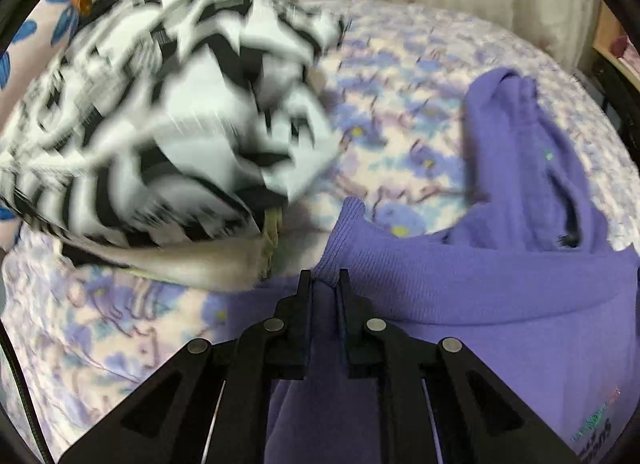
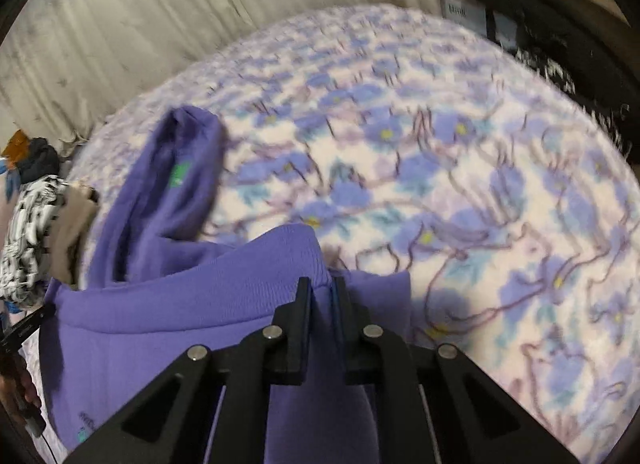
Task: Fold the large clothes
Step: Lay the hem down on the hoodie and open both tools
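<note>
On floral bedding (image 2: 460,184), both fingers pinch the purple sweatshirt's (image 1: 480,292) ribbed hem.

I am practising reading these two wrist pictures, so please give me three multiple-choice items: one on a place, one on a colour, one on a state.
1. Where does the black-and-white garment lie in the left wrist view?
A left of the sweatshirt
B on top of it
C right of it

2. Which colour is the sweatshirt?
A red
B purple
C green

3. How is the left gripper?
A wide open
B shut on the sweatshirt
C shut on nothing

Key: A, the black-and-white garment lies left; B, the sweatshirt is purple; B, the left gripper pinches its ribbed hem.
</note>
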Available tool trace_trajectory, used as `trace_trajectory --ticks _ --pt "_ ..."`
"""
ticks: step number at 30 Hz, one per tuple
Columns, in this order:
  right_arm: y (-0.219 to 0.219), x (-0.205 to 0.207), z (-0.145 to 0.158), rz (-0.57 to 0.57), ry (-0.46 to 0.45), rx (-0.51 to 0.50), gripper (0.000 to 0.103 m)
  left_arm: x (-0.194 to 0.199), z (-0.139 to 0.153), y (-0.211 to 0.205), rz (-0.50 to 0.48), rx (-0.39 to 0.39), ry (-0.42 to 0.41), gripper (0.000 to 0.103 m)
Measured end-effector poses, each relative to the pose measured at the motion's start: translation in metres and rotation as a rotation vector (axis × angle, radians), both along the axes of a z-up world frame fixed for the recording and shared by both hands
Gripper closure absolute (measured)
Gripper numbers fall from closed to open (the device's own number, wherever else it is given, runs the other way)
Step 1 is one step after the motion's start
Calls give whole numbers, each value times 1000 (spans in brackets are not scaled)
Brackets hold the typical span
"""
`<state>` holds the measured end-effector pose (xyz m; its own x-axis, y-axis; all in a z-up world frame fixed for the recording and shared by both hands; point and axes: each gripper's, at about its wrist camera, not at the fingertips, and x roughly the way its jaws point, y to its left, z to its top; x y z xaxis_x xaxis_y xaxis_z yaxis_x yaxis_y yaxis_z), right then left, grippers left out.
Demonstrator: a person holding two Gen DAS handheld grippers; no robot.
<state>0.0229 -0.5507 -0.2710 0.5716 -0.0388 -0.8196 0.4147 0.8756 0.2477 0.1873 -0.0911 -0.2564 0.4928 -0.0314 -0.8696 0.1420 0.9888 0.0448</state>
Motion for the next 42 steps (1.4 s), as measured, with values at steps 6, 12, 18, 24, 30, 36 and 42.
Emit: trace_trajectory --ticks 6,12,18,24,30,36,42 --pt "1 1 -13 -15 5 2 93 7 -28 -6 -30 33 13 93" --pt "15 -1 16 26 29 -61 86 3 -13 -8 -55 51 34 60" --pt "60 -9 63 99 -80 -95 86 -36 32 -13 -80 34 -57 44" --pt "145 18 50 289 -63 -54 86 -58 27 -51 -165 -69 -42 70" --pt "142 32 24 244 -61 -45 89 -35 -6 -62 -145 -72 -12 70" --pt "49 3 6 9 21 -145 89 -21 -8 -30 -94 -6 -58 68" --pt "21 -16 -2 20 32 -116 103 -15 -19 -12 -98 -29 -31 69"
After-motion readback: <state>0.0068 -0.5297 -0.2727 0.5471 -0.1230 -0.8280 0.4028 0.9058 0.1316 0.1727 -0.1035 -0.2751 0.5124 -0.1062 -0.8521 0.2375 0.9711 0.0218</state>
